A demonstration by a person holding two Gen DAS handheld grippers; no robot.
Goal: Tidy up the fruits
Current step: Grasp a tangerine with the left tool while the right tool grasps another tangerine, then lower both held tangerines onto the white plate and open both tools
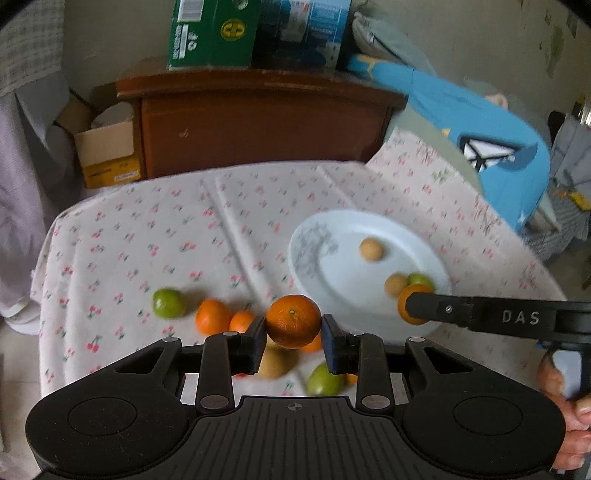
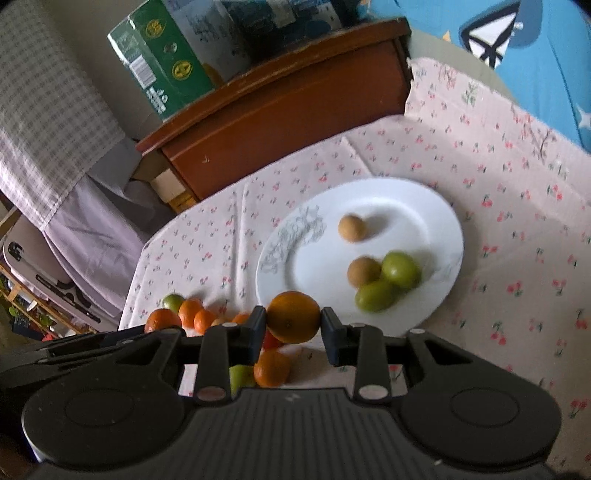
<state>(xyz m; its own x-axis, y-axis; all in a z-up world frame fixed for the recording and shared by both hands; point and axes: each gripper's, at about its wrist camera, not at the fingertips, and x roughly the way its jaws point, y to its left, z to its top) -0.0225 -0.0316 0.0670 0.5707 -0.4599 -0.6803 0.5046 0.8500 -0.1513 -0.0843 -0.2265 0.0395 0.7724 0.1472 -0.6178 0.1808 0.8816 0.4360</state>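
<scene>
Nearest the left wrist camera, the left gripper (image 1: 293,326) is clenching a round orange (image 1: 293,320) between its two pads, holding it clear above the desk (image 1: 122,236) with its cherry-print cloth. In the right wrist view, the right gripper (image 2: 293,325) is likewise squeezing a second orange (image 2: 293,316) between its pads, just in front of the near rim of the white plate (image 2: 406,199). The plate is carrying two small brown fruits (image 2: 352,228) and two green fruits (image 2: 400,269), the greens touching each other and one of the browns. Loose fruit is lying on the cloth to the left of the plate: a green one (image 1: 169,303) beside two mandarins (image 1: 212,316), with more orange and green pieces partly hidden under the gripper bodies. Behind the desk a brown wooden cabinet (image 1: 258,122) is standing with a green carton (image 1: 210,33) on top. A person's hand (image 1: 565,413) is showing at the lower right edge of the left view.
</scene>
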